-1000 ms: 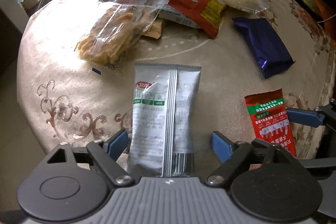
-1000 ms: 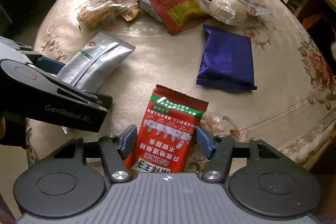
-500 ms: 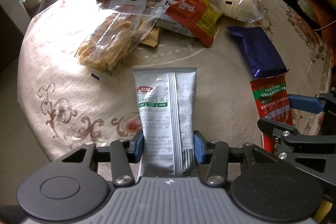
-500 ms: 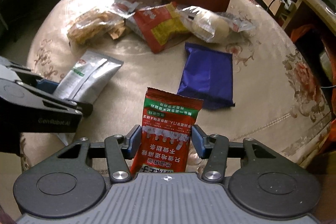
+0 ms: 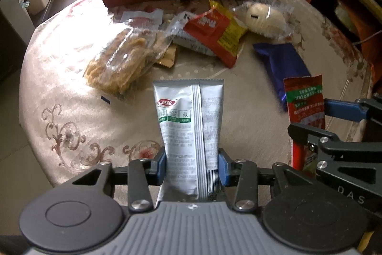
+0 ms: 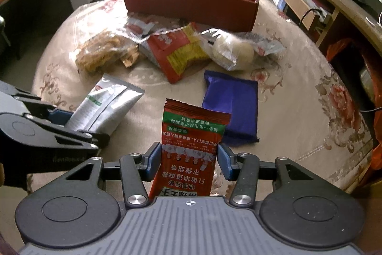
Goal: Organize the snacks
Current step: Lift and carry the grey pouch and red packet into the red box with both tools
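Both packets lifted off the cloth since 1.0 s ago, jaws closed in from wide apart. Silver packet (image 5: 191,133) clamped at its lower end in left gripper (image 5: 192,165), blue pads (image 5: 160,165) pressed on both long edges, packet sticking up and forward, seam side to the camera. Red-green packet (image 6: 191,147) pinched the same way in right gripper (image 6: 188,163), print upside down in the right wrist view. Grippers side by side at the near edge of the round table (image 5: 71,116), silver left, red right. Beyond them, still lying on the cloth: purple packet (image 6: 230,106) just past the red one, clear bag of fried sticks (image 5: 119,61) far left, red-yellow packet (image 5: 216,34) centre, wrapped pale bun (image 5: 263,18) right, partly overlapping. 1 or 2 more wrappers under that pile, too blurred to separate. Red box (image 6: 191,0) at the far side, behind the pile.
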### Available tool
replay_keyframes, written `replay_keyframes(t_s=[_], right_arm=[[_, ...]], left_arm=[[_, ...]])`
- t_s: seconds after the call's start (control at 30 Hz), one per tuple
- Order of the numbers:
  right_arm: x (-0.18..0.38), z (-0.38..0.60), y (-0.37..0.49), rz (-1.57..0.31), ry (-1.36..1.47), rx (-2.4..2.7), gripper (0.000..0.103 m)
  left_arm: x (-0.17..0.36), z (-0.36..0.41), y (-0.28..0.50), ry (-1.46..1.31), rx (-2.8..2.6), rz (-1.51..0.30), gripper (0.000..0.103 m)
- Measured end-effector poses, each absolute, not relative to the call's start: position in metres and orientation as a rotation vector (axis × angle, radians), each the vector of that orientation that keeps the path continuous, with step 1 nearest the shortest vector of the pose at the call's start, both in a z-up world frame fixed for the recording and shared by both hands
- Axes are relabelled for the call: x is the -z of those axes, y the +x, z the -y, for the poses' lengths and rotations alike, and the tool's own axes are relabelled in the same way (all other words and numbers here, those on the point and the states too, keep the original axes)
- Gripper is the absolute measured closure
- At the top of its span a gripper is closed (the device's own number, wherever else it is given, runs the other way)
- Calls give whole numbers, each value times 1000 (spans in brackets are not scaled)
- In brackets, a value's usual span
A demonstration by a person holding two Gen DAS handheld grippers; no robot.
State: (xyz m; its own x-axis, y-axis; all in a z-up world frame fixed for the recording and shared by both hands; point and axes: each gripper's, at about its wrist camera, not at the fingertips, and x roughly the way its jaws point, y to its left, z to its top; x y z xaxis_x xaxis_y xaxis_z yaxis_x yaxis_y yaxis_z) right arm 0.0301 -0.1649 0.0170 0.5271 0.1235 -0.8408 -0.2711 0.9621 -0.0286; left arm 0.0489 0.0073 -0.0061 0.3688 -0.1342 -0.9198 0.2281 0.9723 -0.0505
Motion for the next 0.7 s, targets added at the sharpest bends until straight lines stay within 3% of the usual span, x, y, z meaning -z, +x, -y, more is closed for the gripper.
replay_keyframes(t_s=[0.7], right_arm=[[-46,180,58,-887,-71,-247,49]], left_arm=[[-30,-16,73,-24,230,-1078,59]])
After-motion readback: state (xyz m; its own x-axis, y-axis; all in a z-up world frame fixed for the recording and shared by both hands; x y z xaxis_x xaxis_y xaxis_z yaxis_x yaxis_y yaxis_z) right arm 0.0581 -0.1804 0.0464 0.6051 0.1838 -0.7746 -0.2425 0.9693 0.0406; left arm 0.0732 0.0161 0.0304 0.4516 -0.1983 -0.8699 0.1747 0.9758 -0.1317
